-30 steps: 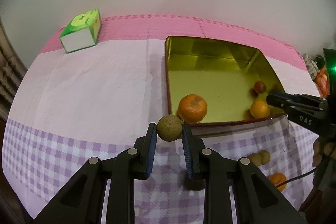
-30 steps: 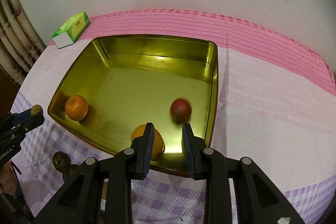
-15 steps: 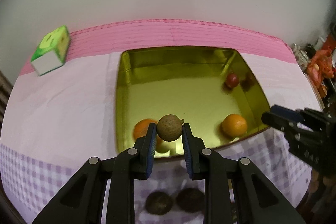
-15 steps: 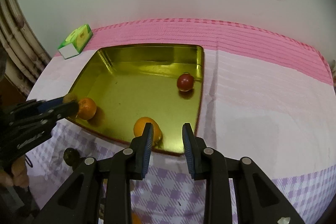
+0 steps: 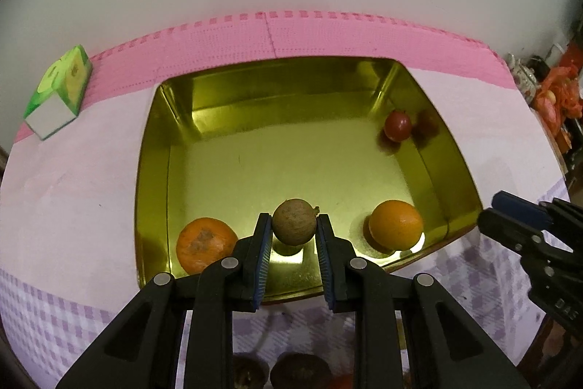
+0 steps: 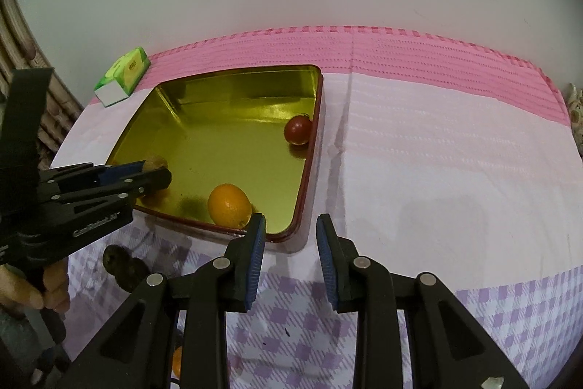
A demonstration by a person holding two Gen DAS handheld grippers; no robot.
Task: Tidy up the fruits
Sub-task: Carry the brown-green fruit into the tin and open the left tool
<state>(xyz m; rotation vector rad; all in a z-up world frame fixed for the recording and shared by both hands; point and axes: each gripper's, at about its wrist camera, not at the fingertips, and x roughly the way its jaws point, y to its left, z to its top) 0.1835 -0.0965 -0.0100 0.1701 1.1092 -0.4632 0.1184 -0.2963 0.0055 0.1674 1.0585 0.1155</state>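
"DAS" on right gripper [image 5: 510,217]

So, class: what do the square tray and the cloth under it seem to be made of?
Tray: probably thin metal with a glossy gold finish; its walls mirror the small red fruit. Cloth: seemingly woven fabric, matte; ribbed pink band, lilac checks and a crease show.

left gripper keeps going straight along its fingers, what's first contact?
Likely the bare floor of the gold tray, between the two oranges. The left gripper is shut on a brown round fruit, so that fruit would touch first. Depth is uncertain.
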